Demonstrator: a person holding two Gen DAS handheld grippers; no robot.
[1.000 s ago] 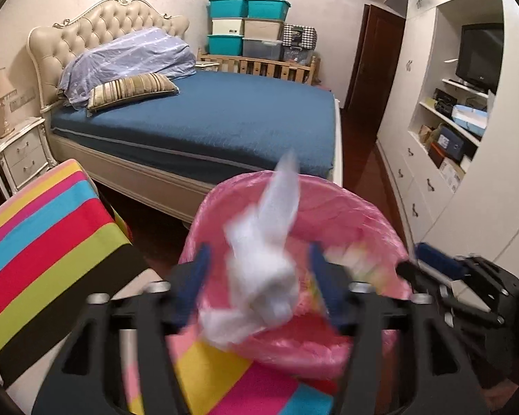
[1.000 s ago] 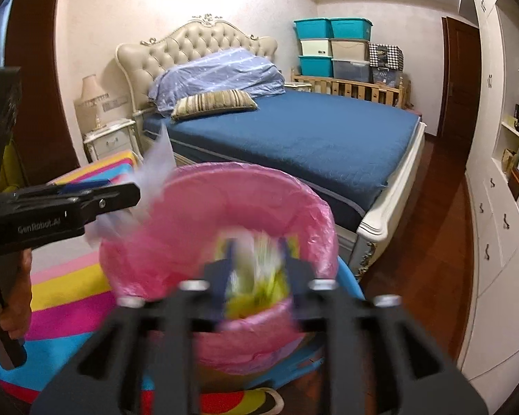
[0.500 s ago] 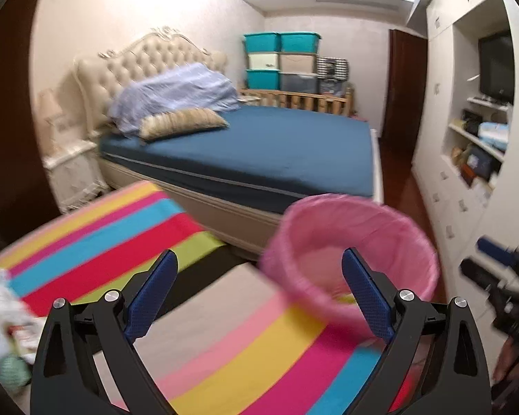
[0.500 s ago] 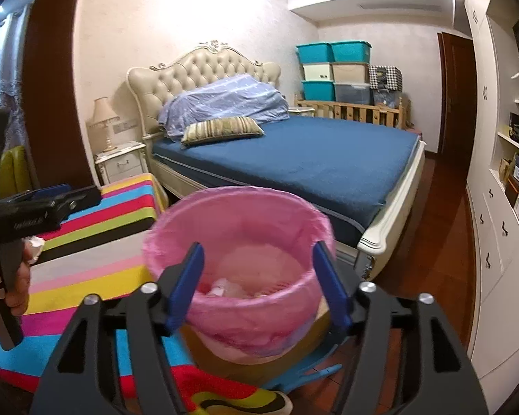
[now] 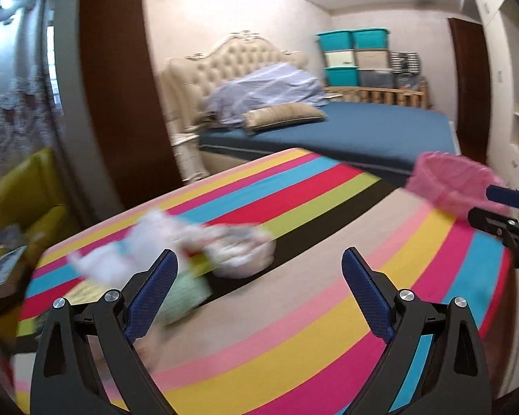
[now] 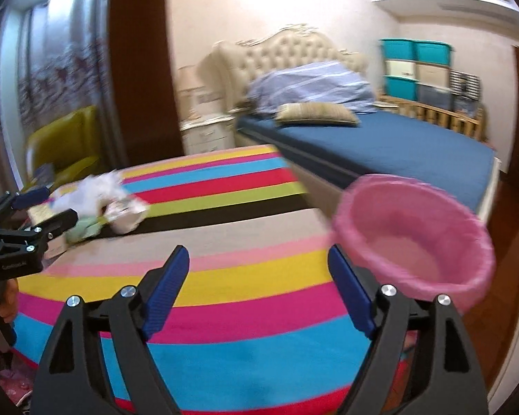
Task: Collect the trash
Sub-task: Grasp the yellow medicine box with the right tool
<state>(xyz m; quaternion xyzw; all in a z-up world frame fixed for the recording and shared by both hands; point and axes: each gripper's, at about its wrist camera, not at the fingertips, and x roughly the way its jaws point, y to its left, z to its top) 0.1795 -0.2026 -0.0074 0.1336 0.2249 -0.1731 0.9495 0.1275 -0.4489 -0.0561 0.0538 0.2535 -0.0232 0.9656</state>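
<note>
- Left wrist view: the blue bed (image 5: 363, 128) lies far beyond the jaws, with its tufted headboard (image 5: 231, 58) and stacked storage boxes (image 5: 354, 57) behind it; the right wrist view also shows a white nightstand (image 6: 207, 135) beside the bed more plainly.
- The striped tabletop (image 5: 294, 259) spreads under and ahead of both pairs of jaws in both views.
- A yellow chair (image 6: 65, 141) stands off to the left, beyond the far left end of the table; the right wrist view shows it more fully.
- The pink-lined bin (image 6: 415, 238) sits just ahead and right of the right jaws, with its mouth open to that camera; in the left wrist view only a slice of its rim shows far to the right, its inside hidden.
- The trash pile (image 5: 204, 252), blurred white crumpled paper and wrappers, lies on the table just ahead of the left jaws' left finger; from the right wrist view it sits well ahead and to the left.
- The left gripper (image 5: 257, 269) has its jaws spread wide with nothing between them.
- The right gripper (image 6: 257, 259) also has its jaws spread wide and holds nothing; its tips appear at the left view's right edge.
</note>
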